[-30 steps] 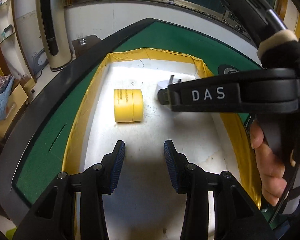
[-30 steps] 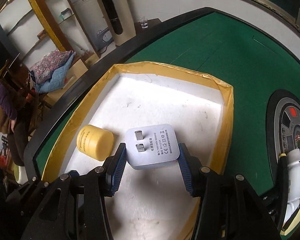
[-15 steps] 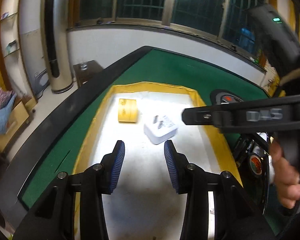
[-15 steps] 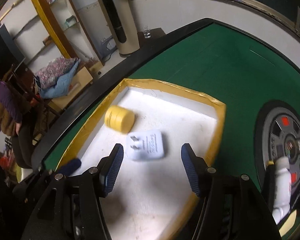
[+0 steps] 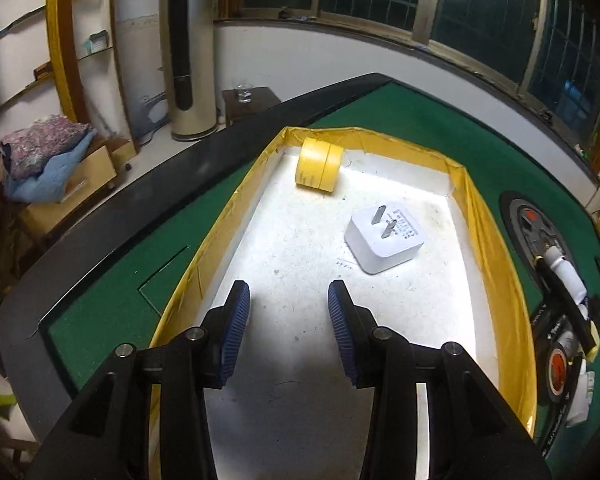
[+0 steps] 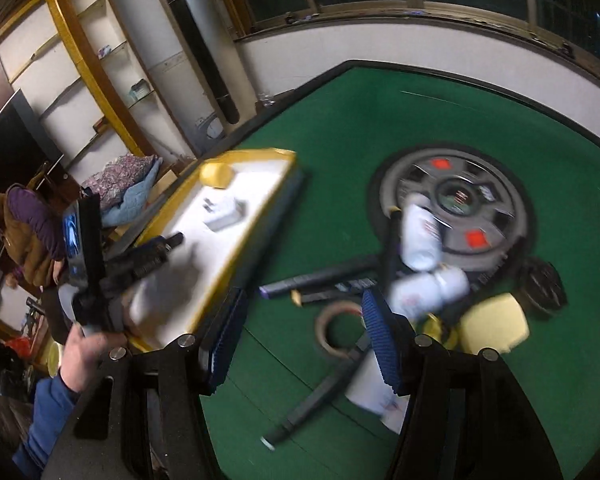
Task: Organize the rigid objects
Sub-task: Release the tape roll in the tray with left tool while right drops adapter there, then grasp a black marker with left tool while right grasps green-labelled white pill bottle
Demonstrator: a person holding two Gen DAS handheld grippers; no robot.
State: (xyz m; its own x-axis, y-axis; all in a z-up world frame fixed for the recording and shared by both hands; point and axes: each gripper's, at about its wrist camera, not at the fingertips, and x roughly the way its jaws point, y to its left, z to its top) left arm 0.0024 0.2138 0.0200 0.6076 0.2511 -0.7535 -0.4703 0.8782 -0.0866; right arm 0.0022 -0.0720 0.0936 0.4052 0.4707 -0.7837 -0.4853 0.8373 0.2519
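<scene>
A white plug adapter [image 5: 384,238] lies prongs-up in the yellow-rimmed white tray [image 5: 488,248], right of centre. A yellow round jar [image 5: 319,164] lies on its side at the tray's far end. My left gripper [image 5: 288,320] is open and empty above the tray's near part. My right gripper [image 6: 300,344] is open and empty over the green table, above a blurred pile: white bottles [image 6: 420,236], a tape ring [image 6: 340,330], dark pens [image 6: 320,280], a yellow block [image 6: 494,326]. The tray [image 6: 252,248], adapter [image 6: 224,216] and jar [image 6: 215,174] show at left there.
A round grey dial panel [image 6: 456,208] is set into the green felt [image 5: 112,312]. The table has a black raised edge [image 5: 100,236]. A person stands at far left in the right wrist view [image 6: 24,236]. A tall grey floor unit [image 5: 188,60] stands beyond the table.
My right gripper let go of the plug adapter in the tray, pulled out and swung right over the pile of objects. My left gripper drew back and stayed open.
</scene>
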